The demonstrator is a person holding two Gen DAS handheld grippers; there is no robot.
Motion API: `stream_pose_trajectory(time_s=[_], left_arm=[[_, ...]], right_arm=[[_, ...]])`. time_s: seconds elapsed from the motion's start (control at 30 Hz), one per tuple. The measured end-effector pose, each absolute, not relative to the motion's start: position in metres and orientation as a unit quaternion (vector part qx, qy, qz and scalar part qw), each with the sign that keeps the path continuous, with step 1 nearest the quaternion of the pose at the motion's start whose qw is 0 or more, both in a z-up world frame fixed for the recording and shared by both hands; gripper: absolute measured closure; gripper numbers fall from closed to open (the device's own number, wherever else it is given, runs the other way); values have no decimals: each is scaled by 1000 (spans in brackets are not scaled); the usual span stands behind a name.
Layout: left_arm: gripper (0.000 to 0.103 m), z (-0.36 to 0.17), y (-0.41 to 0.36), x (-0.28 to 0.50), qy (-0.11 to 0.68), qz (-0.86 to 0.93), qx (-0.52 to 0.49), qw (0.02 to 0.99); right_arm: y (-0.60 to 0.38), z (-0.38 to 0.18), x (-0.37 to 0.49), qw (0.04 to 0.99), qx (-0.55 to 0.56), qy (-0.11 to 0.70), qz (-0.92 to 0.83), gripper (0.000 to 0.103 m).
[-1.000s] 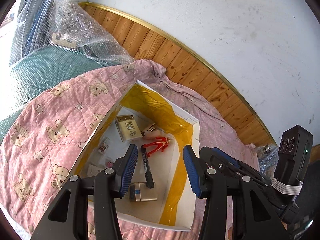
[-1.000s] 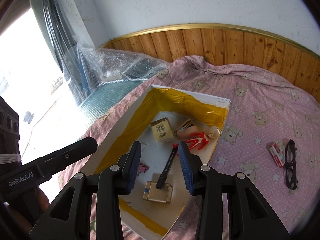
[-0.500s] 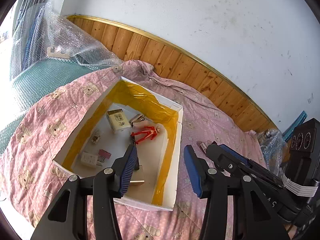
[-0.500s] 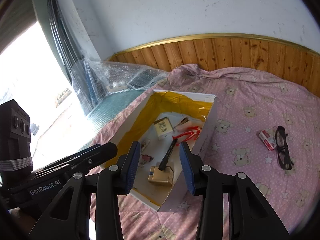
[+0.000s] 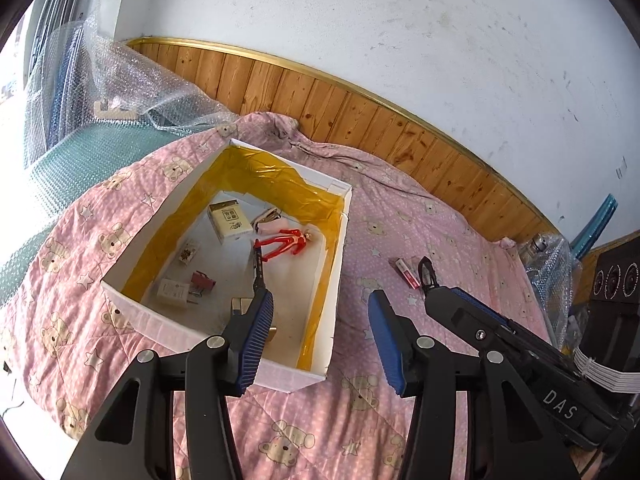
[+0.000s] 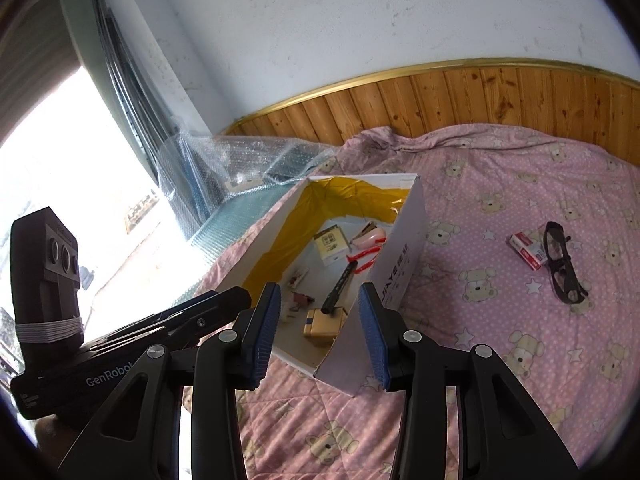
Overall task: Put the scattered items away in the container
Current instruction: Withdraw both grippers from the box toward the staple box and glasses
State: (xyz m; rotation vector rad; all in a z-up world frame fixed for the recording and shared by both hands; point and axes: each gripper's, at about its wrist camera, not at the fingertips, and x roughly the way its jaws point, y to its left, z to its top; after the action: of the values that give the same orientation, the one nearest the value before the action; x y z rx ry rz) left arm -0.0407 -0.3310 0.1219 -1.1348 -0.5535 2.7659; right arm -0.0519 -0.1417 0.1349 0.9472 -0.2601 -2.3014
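On the bed, both tongs are spread wide and carry nothing: left tongs (image 5: pixel 320 340) hang over the near right corner of the box (image 5: pixel 334 280), right tongs (image 6: pixel 320 332) over the same end.

Leftovers: black glasses (image 6: pixel 564 264) and small red-and-white packet (image 6: pixel 527 250), touching or nearly so, well right of the box on the pink quilt (image 6: pixel 500 340).

Risks:
- Glasses are a thin wire-like frame lying flat on soft quilt; pads may press them into the fabric or pinch cloth too.
- Packet sits so close that a grab at either could drag the other.
- Box is light card with slick yellow tape lining; a bump to the wall likely shifts or tips it.

Inside already: black pen (image 6: pixel 340 286), red figure (image 5: pixel 286 242), beige carton (image 5: pixel 230 220), tan block (image 6: pixel 322 322), small cards and a clip.
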Motion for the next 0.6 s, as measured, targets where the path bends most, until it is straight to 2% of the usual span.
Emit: stream_pose_trajectory(time_s=[0.6], left_arm=[[52, 108, -263, -57, -157, 896, -402, 104]], right_arm=[[-68, 89, -55, 274, 395, -165, -861, 60]])
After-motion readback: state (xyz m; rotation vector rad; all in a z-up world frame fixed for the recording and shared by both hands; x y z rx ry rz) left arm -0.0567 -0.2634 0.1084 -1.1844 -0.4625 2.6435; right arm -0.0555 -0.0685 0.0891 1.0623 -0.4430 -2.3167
